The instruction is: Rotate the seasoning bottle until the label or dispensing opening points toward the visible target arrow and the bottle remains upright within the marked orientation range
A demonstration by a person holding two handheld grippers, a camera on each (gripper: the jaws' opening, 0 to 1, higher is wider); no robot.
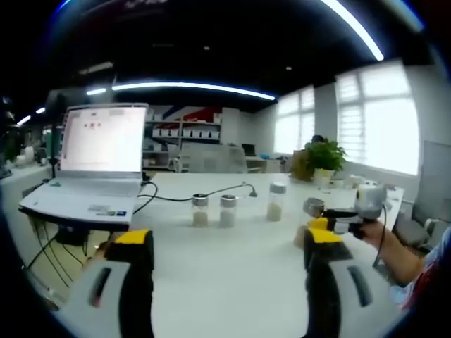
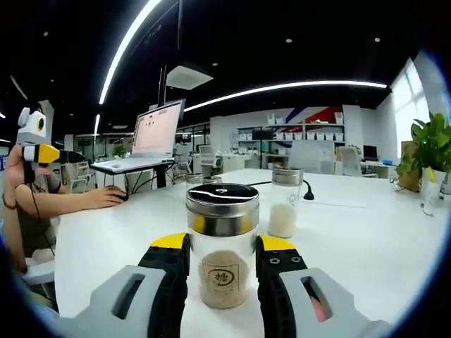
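Note:
A clear seasoning bottle [image 2: 223, 211] with a metal lid and pale powder stands upright on the white table [image 2: 366, 239], its small square label facing the camera. My right gripper [image 2: 224, 264] is shut on it, a yellow-tipped jaw on each side. In the left gripper view that same gripper [image 1: 332, 224] comes in from the right with the bottle's lid [image 1: 313, 207] above it. My left gripper [image 1: 229, 243] is open over bare table, nothing between its jaws. It also appears raised at the far left of the right gripper view [image 2: 39, 149], held in a hand.
Three more bottles [image 1: 200, 210] [image 1: 227, 210] [image 1: 276, 201] stand in a row mid-table; one [image 2: 285, 202] is just behind the held bottle. An open laptop [image 1: 99, 158] with cables sits at the left. A potted plant [image 1: 324, 158] stands at the far edge. A person's forearm [image 2: 77, 201] rests on the table.

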